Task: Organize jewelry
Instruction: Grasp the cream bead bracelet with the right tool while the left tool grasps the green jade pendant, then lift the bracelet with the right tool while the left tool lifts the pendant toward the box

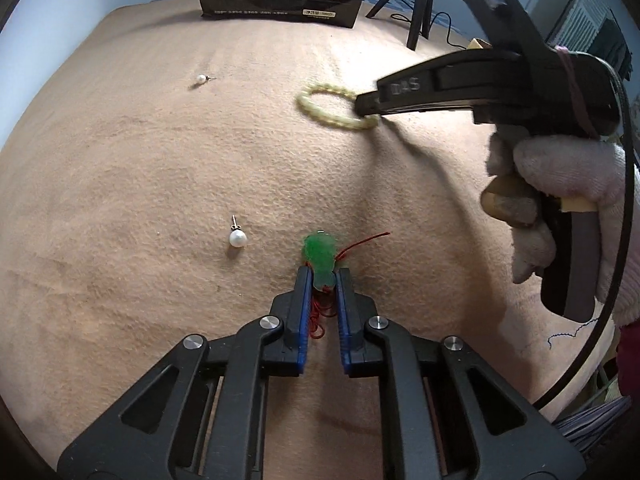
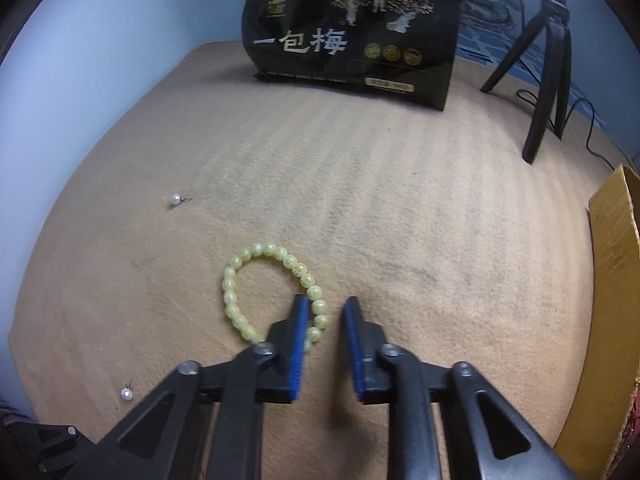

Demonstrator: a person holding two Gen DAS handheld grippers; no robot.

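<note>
left tongs (image 1: 327,280): drawn in narrow, pads pinching the lower end of the green pendant (image 1: 320,252); its red cord (image 1: 320,320) is bunched between the pads.
right tongs (image 2: 326,308): also narrow, set on the near-right stretch of the bead bracelet (image 2: 240,276). The beads sit against the left pad, and contact with the other pad is hard to see.
hand pose: both tools point steeply down at the tan cloth (image 1: 120,160); a white-gloved hand (image 1: 560,184) grips the right tool's handle, reaching in from the right.
jewelry: pendant in the near middle and bracelet farther right, both lying on the cloth. One pearl earring (image 1: 237,238) lies just left of the pendant, another pearl earring (image 1: 201,78) far left, both untouched.
step: likely the pick-up of two pieces at once, neither lifted yet.
next move: probably a straight lift with a firm grip; the loose cord may trail and the bracelet may swing.
surroundings: black bag (image 2: 352,40) at the far edge, tripod (image 2: 548,80) far right, cardboard box (image 2: 612,280) at right, perhaps the destination.
</note>
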